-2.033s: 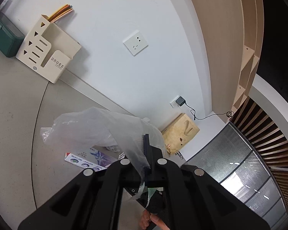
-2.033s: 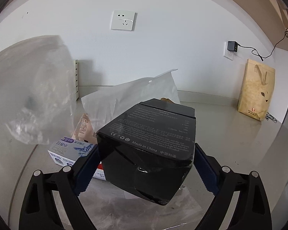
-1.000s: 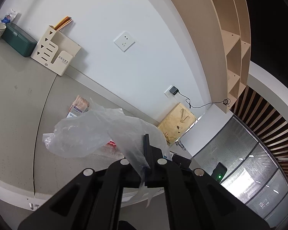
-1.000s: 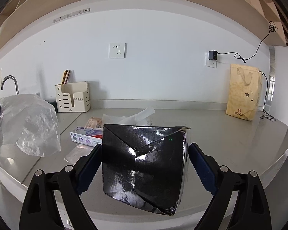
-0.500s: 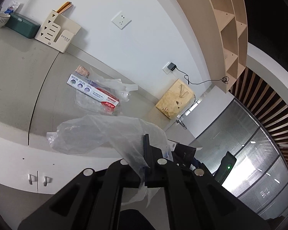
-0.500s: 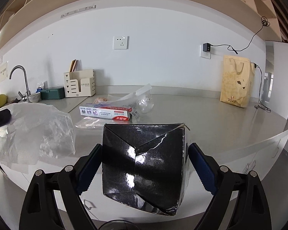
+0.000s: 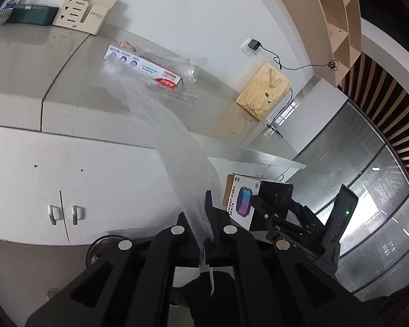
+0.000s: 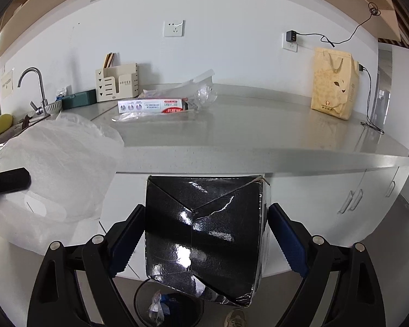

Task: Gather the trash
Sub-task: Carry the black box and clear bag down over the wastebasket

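the left tongs (image 7: pixel 208 218) pinch a clear plastic bag (image 7: pixel 161 125) in front of the bench (image 8: pixel 245 136). the right tongs (image 8: pixel 204 234) clamp a black box (image 8: pixel 204 234) above a bin (image 8: pixel 166 305) on the floor.

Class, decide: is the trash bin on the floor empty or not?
Not empty. In the right wrist view, crumpled wrappers lie inside the bin under the black box.

The black box (image 8: pixel 204 234) hides most of the bin (image 8: pixel 174 308) below it. The plastic bag (image 7: pixel 163 125) looks blurry.
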### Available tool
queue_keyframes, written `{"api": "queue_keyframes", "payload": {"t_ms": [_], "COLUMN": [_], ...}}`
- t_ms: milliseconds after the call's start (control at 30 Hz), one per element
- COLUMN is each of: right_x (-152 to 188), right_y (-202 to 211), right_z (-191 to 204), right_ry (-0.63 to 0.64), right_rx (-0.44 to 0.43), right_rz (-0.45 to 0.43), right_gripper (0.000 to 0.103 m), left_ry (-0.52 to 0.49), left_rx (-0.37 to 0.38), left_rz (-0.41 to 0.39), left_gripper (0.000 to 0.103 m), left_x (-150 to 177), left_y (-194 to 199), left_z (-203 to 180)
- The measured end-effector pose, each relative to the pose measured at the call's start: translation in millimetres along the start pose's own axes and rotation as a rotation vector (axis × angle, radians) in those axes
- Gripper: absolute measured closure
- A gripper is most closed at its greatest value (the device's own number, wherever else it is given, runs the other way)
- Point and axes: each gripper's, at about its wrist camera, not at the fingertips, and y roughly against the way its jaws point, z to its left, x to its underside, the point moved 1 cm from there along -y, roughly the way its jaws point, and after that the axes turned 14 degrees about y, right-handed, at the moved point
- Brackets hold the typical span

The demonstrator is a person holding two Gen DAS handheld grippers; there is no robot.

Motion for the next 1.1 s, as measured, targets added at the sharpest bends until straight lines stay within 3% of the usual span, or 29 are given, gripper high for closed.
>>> {"api": "queue_keyframes", "payload": {"t_ms": [467, 1100], "right_x": [77, 175], "right_y": [-58, -180], "right_z": [30, 95], "right_ry": [0.117, 0.227], "right_rx": [-0.196, -0.42], "right_rz": [0.087, 0.4], "right_gripper": [0.012, 0.012], "left_ry": [0.105, 0.257], "left_rx": [-0.088, -0.281], "left_rz": [0.158, 0.446], "left_gripper": [0.102, 0.102], "left_x": [52, 126], "left_y": [-71, -195], "left_z": [90, 231]}}
